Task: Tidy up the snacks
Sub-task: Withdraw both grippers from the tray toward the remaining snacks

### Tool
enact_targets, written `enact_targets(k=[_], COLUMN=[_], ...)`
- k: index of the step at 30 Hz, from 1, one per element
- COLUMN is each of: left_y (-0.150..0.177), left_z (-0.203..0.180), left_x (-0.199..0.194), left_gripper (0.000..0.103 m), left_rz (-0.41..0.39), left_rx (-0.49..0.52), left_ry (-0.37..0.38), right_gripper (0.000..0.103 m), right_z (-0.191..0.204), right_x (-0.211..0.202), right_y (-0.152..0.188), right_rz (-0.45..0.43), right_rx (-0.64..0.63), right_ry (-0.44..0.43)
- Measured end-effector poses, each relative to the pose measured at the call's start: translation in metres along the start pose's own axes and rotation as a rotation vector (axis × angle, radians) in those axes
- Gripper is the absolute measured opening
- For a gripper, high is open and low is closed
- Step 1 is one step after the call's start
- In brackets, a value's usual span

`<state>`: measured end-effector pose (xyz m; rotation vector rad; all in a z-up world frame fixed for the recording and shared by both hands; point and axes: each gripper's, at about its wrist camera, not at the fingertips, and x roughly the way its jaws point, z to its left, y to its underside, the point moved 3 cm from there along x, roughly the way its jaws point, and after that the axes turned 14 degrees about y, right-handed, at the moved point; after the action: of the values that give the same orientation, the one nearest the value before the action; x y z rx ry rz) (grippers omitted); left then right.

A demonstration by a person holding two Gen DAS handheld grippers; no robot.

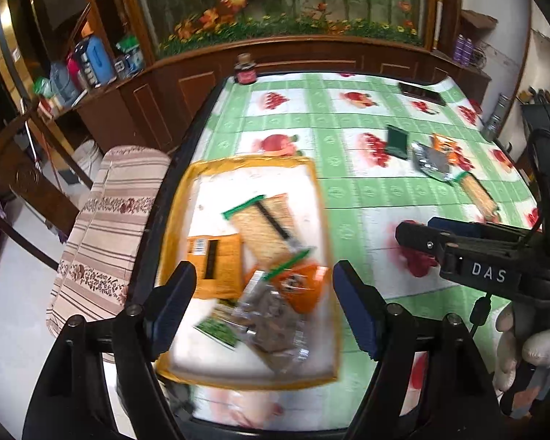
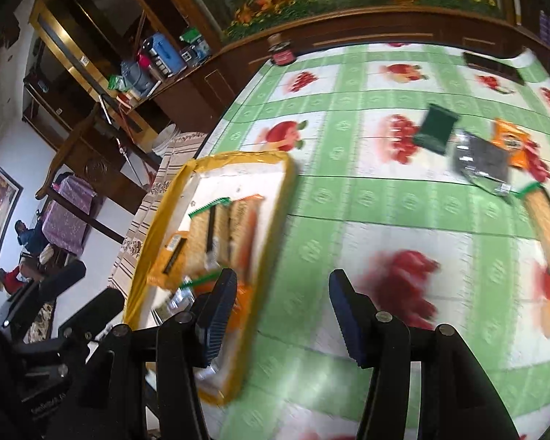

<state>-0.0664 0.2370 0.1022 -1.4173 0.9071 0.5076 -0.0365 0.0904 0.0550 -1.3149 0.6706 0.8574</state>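
Hovering agape, left claw (image 1: 264, 304) straddles the yellow-rimmed tray (image 1: 313, 179) of snacks (image 1: 264, 227).

Left wrist view: mounted behind the left gripper (image 1: 264, 308), above the near edge of the table (image 1: 348, 190), tilted down and forward. Close over the yellow-rimmed tray (image 1: 172, 253); far wooden cabinet (image 1: 293, 55) at the top of frame. The right gripper (image 1: 418, 233) enters from the right edge.

Right wrist view: mounted behind the right gripper (image 2: 282, 304), further right along the same table (image 2: 348, 198), facing the same way, slightly rolled. Tray (image 2: 275, 216) sits lower left, close.

Shared ground: tray, checked tablecloth, loose snack packets (image 1: 432, 157) (image 2: 480, 161) at the right, cabinet (image 2: 385, 25) beyond.
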Motion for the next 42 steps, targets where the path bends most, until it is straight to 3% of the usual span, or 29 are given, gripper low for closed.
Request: enact_targets(k=[9,16,19,22,24,26,28,31,33,35,37,40,42], left_y=[0.003,0.000,-0.005,-0.013,-0.021,-0.030,-0.037,-0.045,-0.053,-0.057,-0.064,-0.074,-0.071], left_z=[-0.084,-0.127,-0.143,-0.154,-0.154,-0.148,-0.143,-0.142,-0.142,-0.142,-0.136,-0.131,-0.123], left_x=[-0.025,-0.048,-0.069,-0.099,-0.114,-0.117,-0.111,-0.117,-0.141,-0.160,-0.154,-0.100,-0.063], left_gripper=[0.081,0.081,0.081,0.091,0.103,0.103,0.103,0.103,0.103,0.103,0.103,0.103,0.103], left_rz=[-0.047,-0.105,-0.185,-0.313,-0.368,-0.365,-0.335,-0.375,-0.479,-0.552,-0.529,-0.313,-0.228], left_rx=[0.100,0.157,0.196,0.218,0.189,0.122,0.071,0.066,0.084,0.078,0.050,-0.032,-0.087], left_ry=[0.024,0.011,-0.015,-0.030,0.027,0.164,0.240,0.159,0.110,0.145,0.217,0.350,0.371], right_gripper=[0.056,0.056,0.056,0.057,0.057,0.057,0.057,0.058,0.058,0.058,0.058,0.058,0.058], right_z=[-0.069,-0.105,-0.115,-0.121,-0.125,-0.129,-0.134,-0.145,-0.153,-0.159,-0.164,-0.171,-0.179], right_x=[-0.057,-0.094,-0.106,-0.115,-0.121,-0.130,-0.138,-0.143,-0.143,-0.141,-0.134,-0.121,-0.109], right_y=[0.027,0.039,0.041,0.043,0.042,0.042,0.042,0.042,0.042,0.041,0.039,0.037,0.036], right_rz=[-0.067,-0.128,-0.156,-0.172,-0.182,-0.203,-0.228,-0.235,-0.235,-0.227,-0.214,-0.182,-0.160], right_rx=[0.052,0.082,0.085,0.081,0.082,0.079,0.077,0.089,0.098,0.109,0.120,0.150,0.177], right_ry=[0.022,0.023,0.016,0.017,0.016,0.019,0.026,0.030,0.037,0.036,0.036,0.032,0.038])
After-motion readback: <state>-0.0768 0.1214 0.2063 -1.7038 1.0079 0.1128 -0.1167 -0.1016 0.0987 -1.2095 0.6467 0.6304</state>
